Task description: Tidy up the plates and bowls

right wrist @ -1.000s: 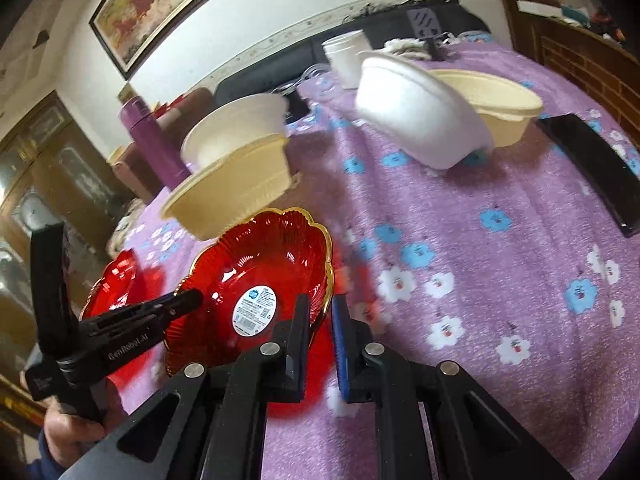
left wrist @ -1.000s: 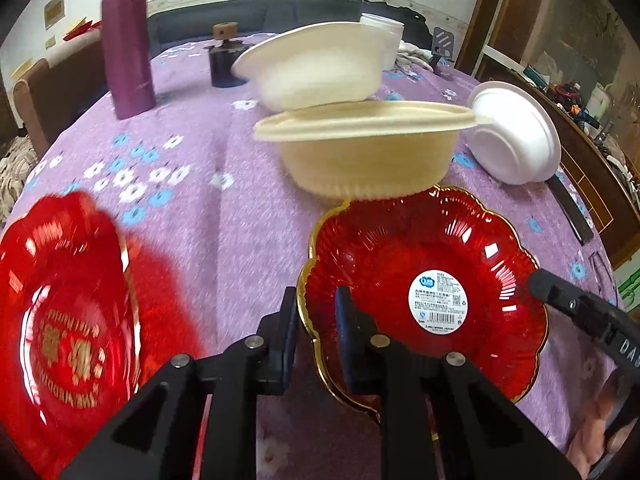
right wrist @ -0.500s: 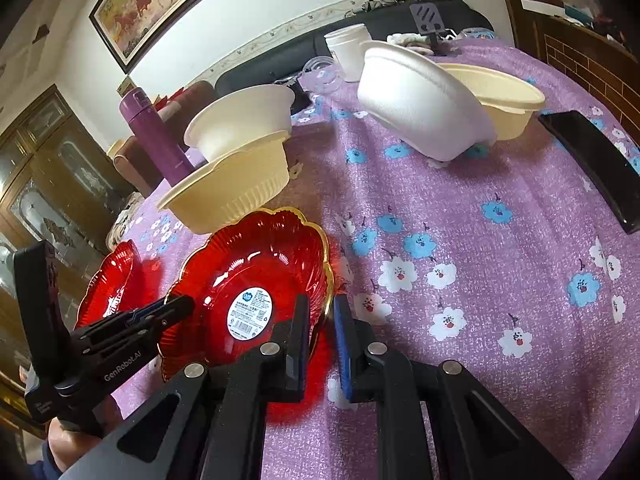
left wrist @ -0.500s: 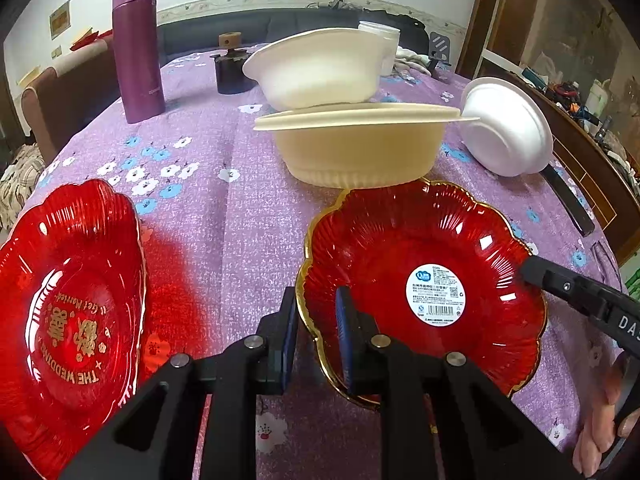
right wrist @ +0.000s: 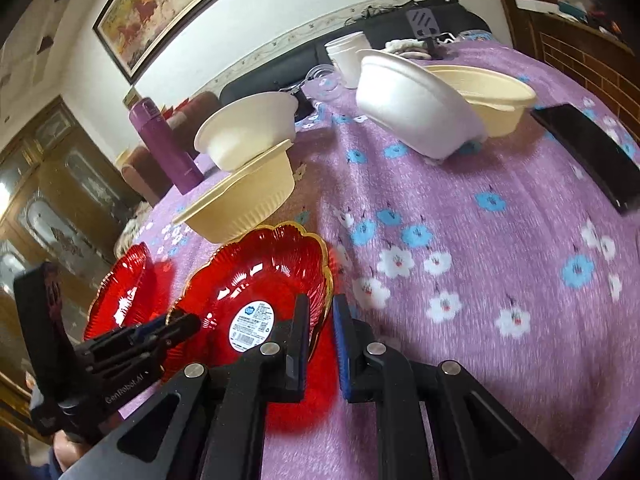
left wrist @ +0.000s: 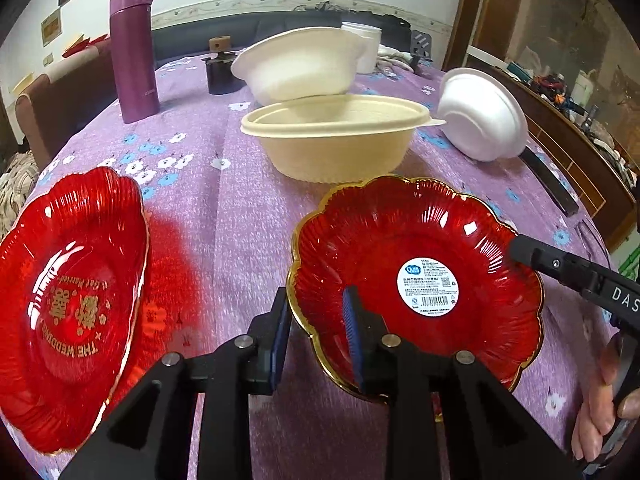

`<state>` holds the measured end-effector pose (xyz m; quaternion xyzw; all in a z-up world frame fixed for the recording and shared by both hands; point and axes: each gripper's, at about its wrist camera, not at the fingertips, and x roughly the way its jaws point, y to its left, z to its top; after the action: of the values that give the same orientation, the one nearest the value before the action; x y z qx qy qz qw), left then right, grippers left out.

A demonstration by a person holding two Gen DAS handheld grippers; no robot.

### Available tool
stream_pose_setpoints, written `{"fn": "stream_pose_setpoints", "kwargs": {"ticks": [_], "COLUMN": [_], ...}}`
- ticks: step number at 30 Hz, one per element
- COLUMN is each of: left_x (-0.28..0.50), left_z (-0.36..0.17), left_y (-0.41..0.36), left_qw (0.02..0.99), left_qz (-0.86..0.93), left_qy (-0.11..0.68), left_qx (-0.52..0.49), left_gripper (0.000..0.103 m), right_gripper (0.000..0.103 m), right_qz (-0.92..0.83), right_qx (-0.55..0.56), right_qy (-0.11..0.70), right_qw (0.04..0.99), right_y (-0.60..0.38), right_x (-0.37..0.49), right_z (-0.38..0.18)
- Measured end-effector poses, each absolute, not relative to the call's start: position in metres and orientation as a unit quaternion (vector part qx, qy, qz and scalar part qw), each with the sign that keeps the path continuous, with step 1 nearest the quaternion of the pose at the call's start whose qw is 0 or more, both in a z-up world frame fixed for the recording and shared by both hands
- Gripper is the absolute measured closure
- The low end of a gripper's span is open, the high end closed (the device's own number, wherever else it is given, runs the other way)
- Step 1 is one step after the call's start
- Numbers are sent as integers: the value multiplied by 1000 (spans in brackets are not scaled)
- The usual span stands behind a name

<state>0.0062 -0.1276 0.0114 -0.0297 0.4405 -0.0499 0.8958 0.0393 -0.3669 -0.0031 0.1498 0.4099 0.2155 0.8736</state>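
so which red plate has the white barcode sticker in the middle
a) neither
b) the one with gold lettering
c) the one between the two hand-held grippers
c: the red plate between the grippers carries the white sticker; the lettered plate shows only gold writing.

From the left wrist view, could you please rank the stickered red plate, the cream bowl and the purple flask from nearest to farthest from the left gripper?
1. Stickered red plate: its rim between the left gripper's opening jaws.
2. Cream bowl: just behind the plate.
3. Purple flask: far back, left.
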Motion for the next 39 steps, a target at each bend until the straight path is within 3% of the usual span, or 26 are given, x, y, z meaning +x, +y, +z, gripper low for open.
{"fn": "stream_pose_setpoints", "kwargs": {"ticks": [39], "left_x": [-33], "left_z": [20], "left_y": [-117], "left_qw": [911], "left_qz": [-80], "left_qy": [403], "left_qx": [-17], "left_gripper": [74], "right_gripper": [90], "right_qz": [181], "right_qx": [129], "right_qy": [415], "right_qw": [882], "right_y": [-348], "right_x": [-26], "right_z": [11]}}
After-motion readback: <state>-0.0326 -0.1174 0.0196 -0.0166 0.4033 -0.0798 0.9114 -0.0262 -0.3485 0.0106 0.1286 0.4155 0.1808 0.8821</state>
